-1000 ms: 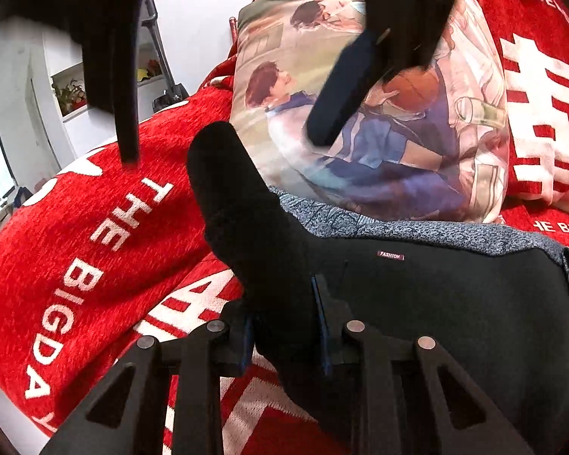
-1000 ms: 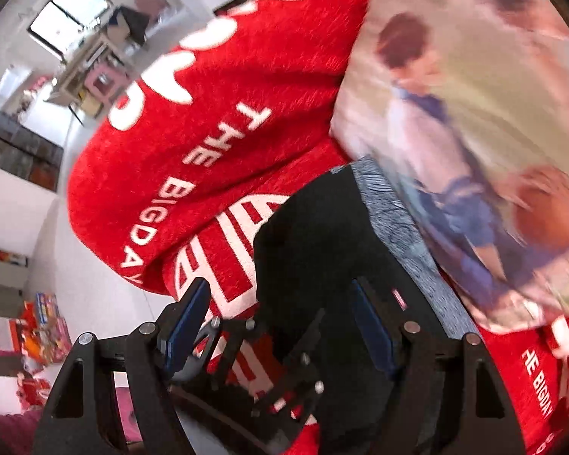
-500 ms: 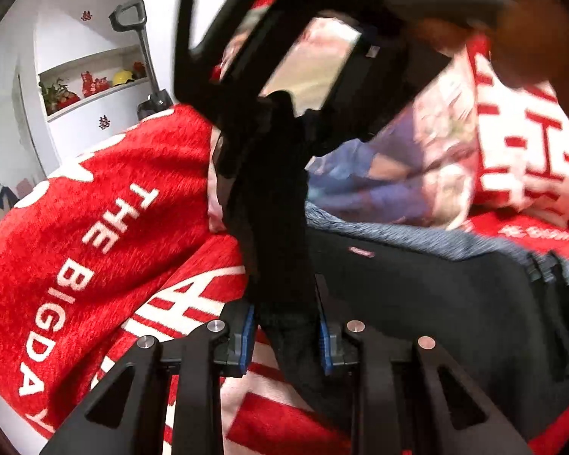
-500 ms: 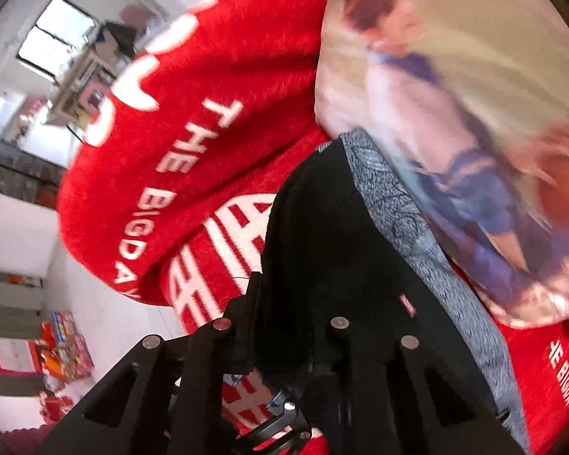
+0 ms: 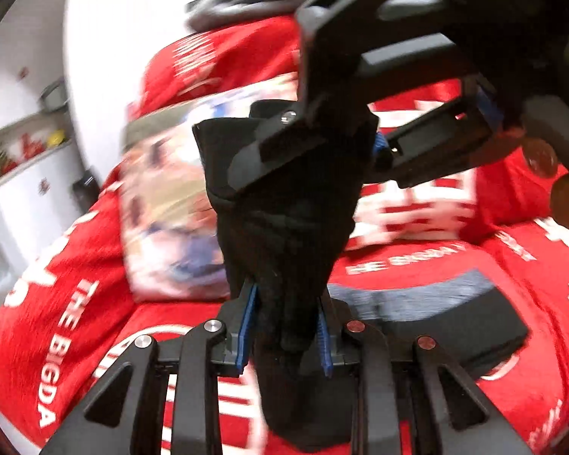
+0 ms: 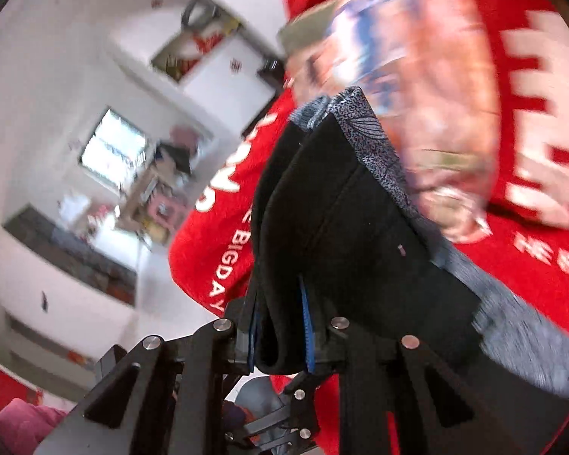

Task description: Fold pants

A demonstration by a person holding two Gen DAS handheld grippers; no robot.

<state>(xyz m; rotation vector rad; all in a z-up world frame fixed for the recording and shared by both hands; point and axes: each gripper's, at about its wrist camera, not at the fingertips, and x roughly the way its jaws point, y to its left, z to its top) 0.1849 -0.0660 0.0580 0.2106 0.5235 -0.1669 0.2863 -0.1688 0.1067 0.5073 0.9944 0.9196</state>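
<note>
The black pants (image 5: pixel 284 235) with a grey speckled waistband (image 5: pixel 409 295) are partly lifted off the red blanket (image 5: pixel 57 303). My left gripper (image 5: pixel 284 337) is shut on a bunched fold of the black cloth. My right gripper (image 6: pixel 280 337) is shut on a folded edge of the pants (image 6: pixel 345 235), with the waistband (image 6: pixel 375 151) running up its right side. In the left wrist view the right gripper (image 5: pixel 345 140) clamps the same raised cloth from above. Both views are motion-blurred.
A printed pillow (image 5: pixel 170 220) leans at the head of the bed, also in the right wrist view (image 6: pixel 406 76). Red bedding with white lettering (image 6: pixel 531 94) covers the bed. A white wall with a niche shelf (image 5: pixel 22 151) stands left; a window (image 6: pixel 110 148) is beyond.
My right gripper closed on the pants next to the left one. Both grippers then lifted the black cloth up off the blanket.
</note>
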